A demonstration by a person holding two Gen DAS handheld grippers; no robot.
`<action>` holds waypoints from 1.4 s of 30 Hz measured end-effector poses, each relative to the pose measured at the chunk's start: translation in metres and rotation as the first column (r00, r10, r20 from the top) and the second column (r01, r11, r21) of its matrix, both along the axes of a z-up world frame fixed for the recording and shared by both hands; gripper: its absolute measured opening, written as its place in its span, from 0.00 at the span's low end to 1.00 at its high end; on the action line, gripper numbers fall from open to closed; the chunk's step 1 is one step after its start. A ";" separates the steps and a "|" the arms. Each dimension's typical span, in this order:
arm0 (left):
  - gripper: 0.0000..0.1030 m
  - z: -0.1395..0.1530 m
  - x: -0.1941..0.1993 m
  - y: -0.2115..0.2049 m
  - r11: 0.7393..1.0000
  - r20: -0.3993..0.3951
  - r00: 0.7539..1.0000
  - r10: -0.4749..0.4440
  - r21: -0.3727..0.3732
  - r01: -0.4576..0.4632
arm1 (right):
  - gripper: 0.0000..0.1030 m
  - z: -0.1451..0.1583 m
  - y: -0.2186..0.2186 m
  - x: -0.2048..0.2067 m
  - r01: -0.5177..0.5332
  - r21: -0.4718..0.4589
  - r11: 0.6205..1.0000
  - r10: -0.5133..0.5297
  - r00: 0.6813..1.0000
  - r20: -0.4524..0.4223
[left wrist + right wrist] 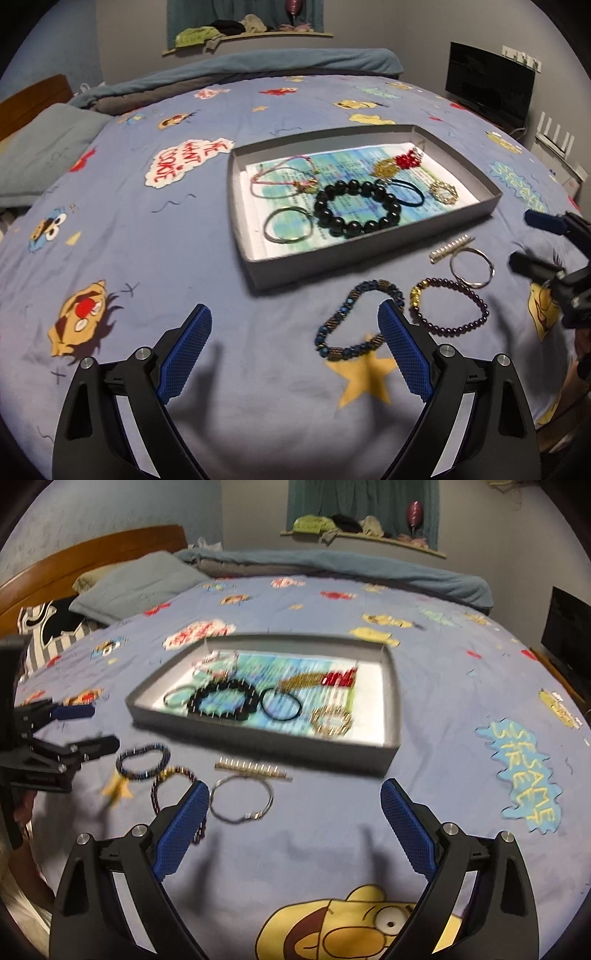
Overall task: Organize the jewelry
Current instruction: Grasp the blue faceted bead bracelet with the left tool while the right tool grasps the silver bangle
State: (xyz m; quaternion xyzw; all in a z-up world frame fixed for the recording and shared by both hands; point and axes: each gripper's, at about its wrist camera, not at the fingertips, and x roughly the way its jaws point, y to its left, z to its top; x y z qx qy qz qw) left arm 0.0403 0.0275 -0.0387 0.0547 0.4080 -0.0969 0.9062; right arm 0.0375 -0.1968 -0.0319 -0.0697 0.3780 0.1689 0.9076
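A shallow grey box (373,243) (258,738) lies on the bed and holds several pieces: a black bead bracelet (356,208), a thin silver bangle (288,229), a pink cord bracelet (284,177), a black hair tie (406,192), gold and red pieces. In front of the box lie a blue bead bracelet (354,321) (142,760), a dark purple bead bracelet (450,306) (170,786), a silver bangle (472,267) (242,797) and a small silver bar clip (450,249) (253,770). My left gripper (295,332) is open just before the blue bracelet. My right gripper (291,808) is open, beside the silver bangle.
The blue cartoon-print bedspread (147,258) covers the whole surface. Pillows (136,583) and a wooden headboard (92,550) sit at the far left. A dark screen (487,88) stands at the right, a cluttered shelf (243,33) on the back wall.
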 end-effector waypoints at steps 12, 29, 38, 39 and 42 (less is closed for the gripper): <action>0.89 -0.015 0.000 -0.008 1.000 -0.026 0.999 -0.021 -0.009 0.021 | 0.79 -0.015 0.005 -0.002 -0.033 0.009 0.999 0.033 0.999 -0.031; 0.63 -0.022 0.003 -0.011 0.997 -0.048 0.997 -0.066 -0.049 0.064 | 0.54 -0.022 0.020 -0.004 -0.086 -0.023 0.996 0.086 0.996 -0.032; 0.45 -0.025 0.008 -0.016 0.995 -0.055 0.994 -0.094 -0.031 0.093 | 0.51 -0.024 0.023 -0.001 -0.094 -0.021 0.995 0.093 0.995 -0.029; 0.44 -0.025 0.009 -0.017 0.995 -0.054 0.994 -0.100 -0.030 0.098 | 0.51 -0.025 0.023 0.000 -0.093 -0.020 0.995 0.093 0.995 -0.032; 0.41 -0.026 0.010 -0.020 0.993 -0.054 0.992 -0.116 -0.026 0.115 | 0.51 -0.025 0.026 0.001 -0.096 -0.017 0.995 0.095 0.995 -0.032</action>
